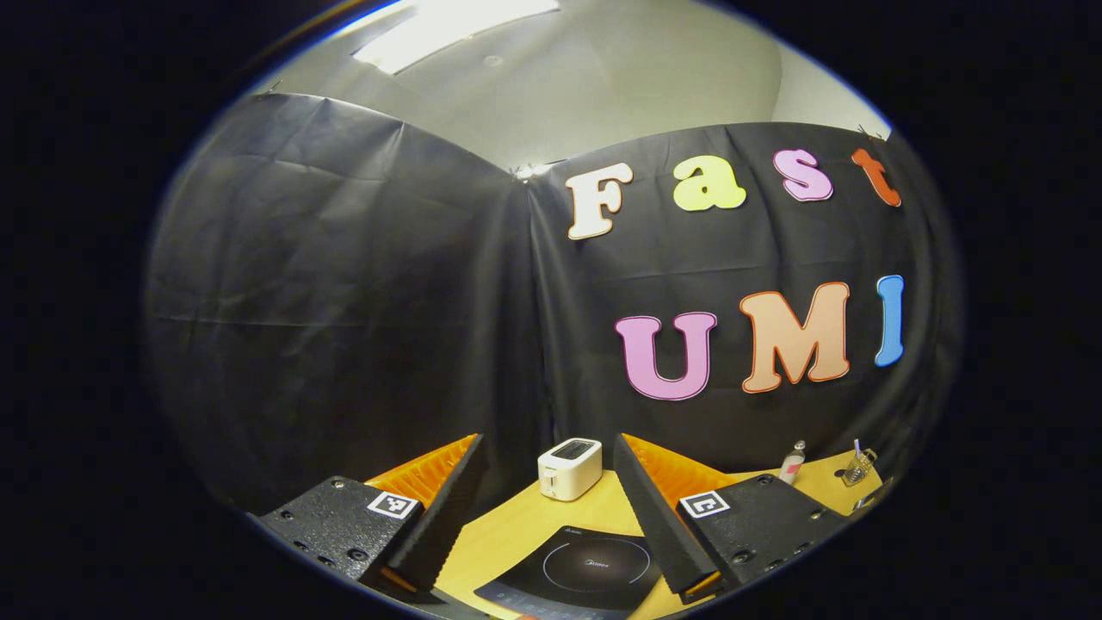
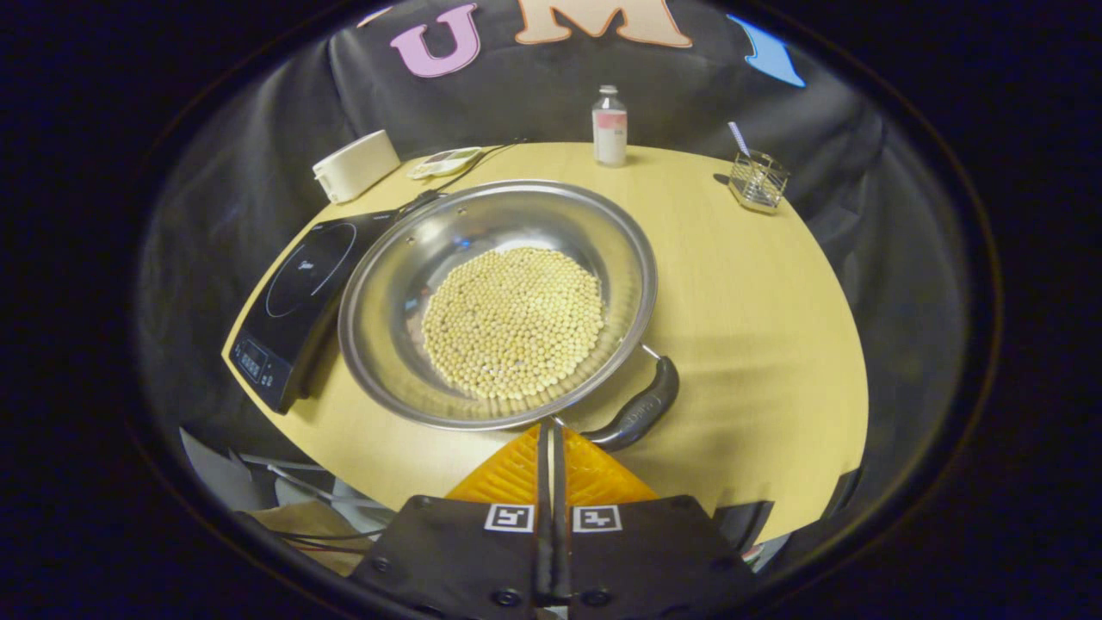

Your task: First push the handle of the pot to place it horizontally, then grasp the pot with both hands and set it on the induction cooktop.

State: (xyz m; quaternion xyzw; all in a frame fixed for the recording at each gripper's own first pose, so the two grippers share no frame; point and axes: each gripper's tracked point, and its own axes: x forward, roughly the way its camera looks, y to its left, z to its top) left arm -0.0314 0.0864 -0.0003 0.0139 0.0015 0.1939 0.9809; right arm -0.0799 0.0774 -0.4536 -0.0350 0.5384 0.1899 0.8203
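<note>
Right gripper view: pot (image 2: pixel 498 301) of pale beans sits on the tabletop (image 2: pixel 758 284) beside the induction cooktop (image 2: pixel 293 301), its handle (image 2: pixel 641 409) just ahead of the right gripper (image 2: pixel 551 443), whose fingers are pressed together. Left gripper view: left gripper (image 1: pixel 547 508), fingers apart, above the cooktop.

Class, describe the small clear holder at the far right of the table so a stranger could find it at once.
Start at the round yellow table and the big steel pot of pale beans. Look past the pot to the table's far right edge, right of the small bottle. There stands the clear holder; alone among its neighbours, it is see-through and has a striped straw sticking up.
</note>
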